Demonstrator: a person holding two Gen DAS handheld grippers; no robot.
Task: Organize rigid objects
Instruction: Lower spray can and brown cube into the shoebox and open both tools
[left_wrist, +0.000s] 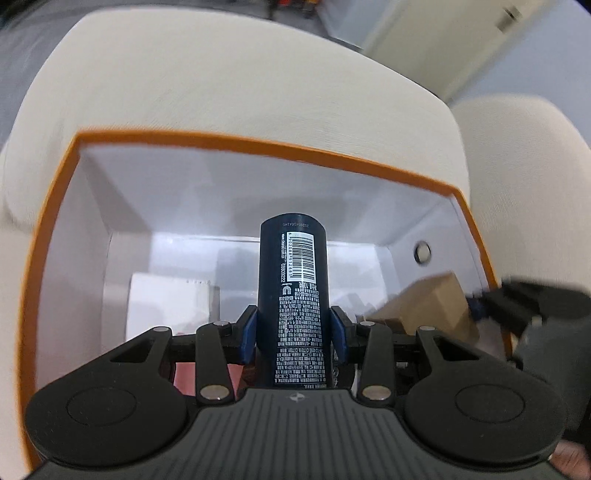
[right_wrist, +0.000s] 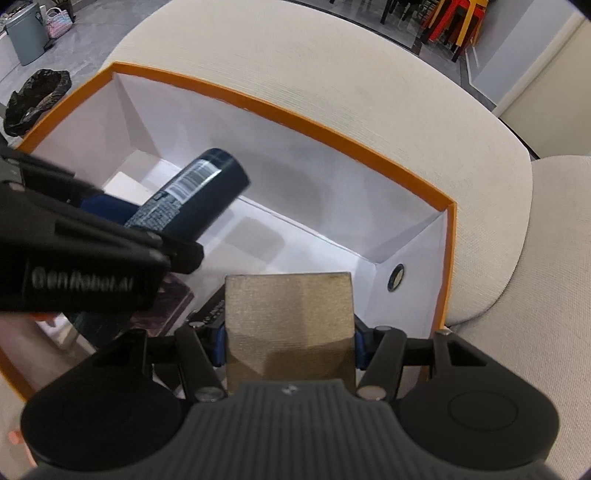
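Two tools hover over your orange-rimmed white cardboard box (right_wrist: 441, 206): left tool (left_wrist: 293, 328) clamps a dark blue cylindrical can (left_wrist: 292, 295), right tool (right_wrist: 290, 343) grips a tan cardboard carton (right_wrist: 290, 314). Next, lower both and release.

Materials and surfaces

Smooth dark tube (left_wrist: 291, 295); matt brown cardboard carton (right_wrist: 290, 325); box (right_wrist: 280, 110) with smooth white paper walls; woven cream cloth sofa (right_wrist: 332, 66).

Left gripper (left_wrist: 293, 328): pitched steeply downward, blue pads clamped on both sides of a dark cylindrical can (left_wrist: 291, 295). Right gripper (right_wrist: 290, 343): pitched steeply downward, pads pressed against both sides of a tan box (right_wrist: 290, 325).
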